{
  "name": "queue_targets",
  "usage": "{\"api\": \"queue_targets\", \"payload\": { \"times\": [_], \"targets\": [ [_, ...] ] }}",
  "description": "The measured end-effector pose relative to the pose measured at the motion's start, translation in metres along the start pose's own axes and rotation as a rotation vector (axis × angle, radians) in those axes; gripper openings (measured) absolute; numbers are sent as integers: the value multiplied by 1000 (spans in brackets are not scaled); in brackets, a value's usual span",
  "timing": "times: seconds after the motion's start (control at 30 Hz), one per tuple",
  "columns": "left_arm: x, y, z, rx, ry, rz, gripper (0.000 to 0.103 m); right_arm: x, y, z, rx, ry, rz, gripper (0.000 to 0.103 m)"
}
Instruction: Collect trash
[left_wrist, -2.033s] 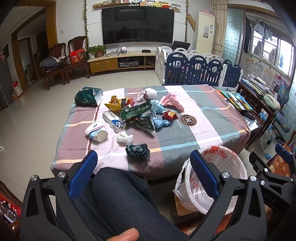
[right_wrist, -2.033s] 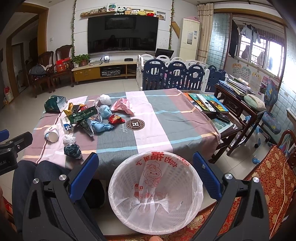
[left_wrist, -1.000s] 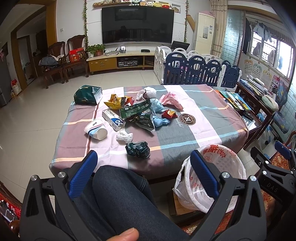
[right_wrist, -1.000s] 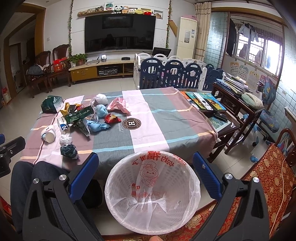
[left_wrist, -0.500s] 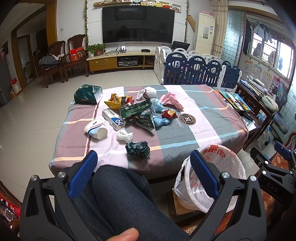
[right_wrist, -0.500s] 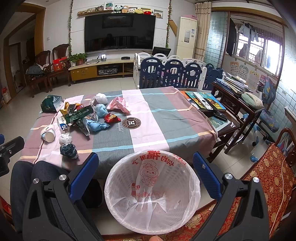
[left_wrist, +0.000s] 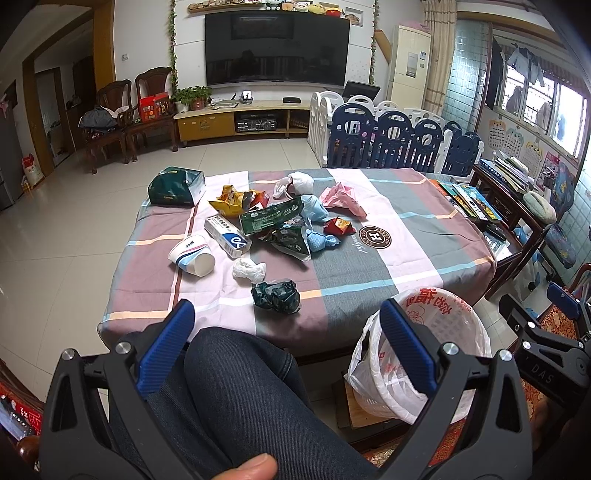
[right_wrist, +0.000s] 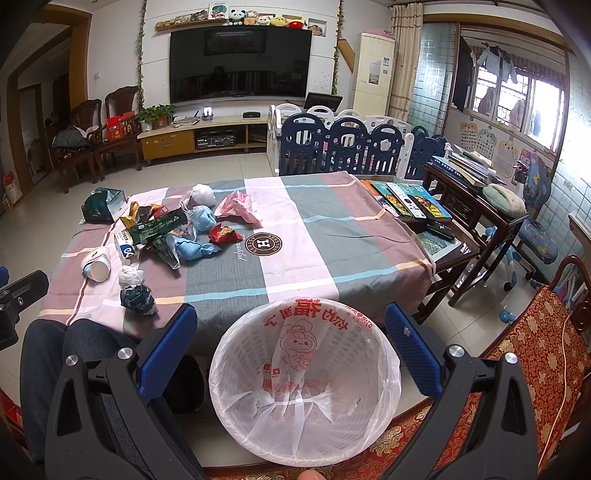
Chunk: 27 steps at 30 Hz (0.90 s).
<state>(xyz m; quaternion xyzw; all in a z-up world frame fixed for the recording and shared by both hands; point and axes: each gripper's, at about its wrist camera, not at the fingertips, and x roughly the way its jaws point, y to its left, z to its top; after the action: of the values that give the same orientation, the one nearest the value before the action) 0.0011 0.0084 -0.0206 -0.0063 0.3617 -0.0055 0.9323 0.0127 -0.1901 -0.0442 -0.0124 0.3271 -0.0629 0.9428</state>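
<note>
Trash lies on the left half of the striped tablecloth (left_wrist: 406, 236): a dark crumpled bag (left_wrist: 276, 296) nearest me, a white tissue wad (left_wrist: 248, 269), a tipped paper cup (left_wrist: 192, 255), a white-blue box (left_wrist: 226, 236), green wrappers (left_wrist: 269, 218), a pink bag (left_wrist: 341, 197). A white lined trash basket (right_wrist: 304, 380) stands below the table's front edge. My left gripper (left_wrist: 288, 347) is open and empty above my knee. My right gripper (right_wrist: 291, 345) is open and empty above the basket.
Books (right_wrist: 406, 199) lie on a side table at the right of the table. A dark green tissue box (left_wrist: 177, 186) sits at the table's far left corner. A red patterned chair seat (right_wrist: 532, 354) is at my right. My leg (left_wrist: 243, 398) is under the left gripper.
Both grippers have stayed open and nearly still. The right view has shifted slightly, with the basket sliding a little left in it.
</note>
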Motion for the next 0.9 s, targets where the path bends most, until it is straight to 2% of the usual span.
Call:
{"api": "queue_targets", "payload": {
  "times": [0.9],
  "targets": [
    [6, 6, -6, -6, 14, -3, 100, 7, 8, -5, -25, 26, 6, 100]
  ]
}}
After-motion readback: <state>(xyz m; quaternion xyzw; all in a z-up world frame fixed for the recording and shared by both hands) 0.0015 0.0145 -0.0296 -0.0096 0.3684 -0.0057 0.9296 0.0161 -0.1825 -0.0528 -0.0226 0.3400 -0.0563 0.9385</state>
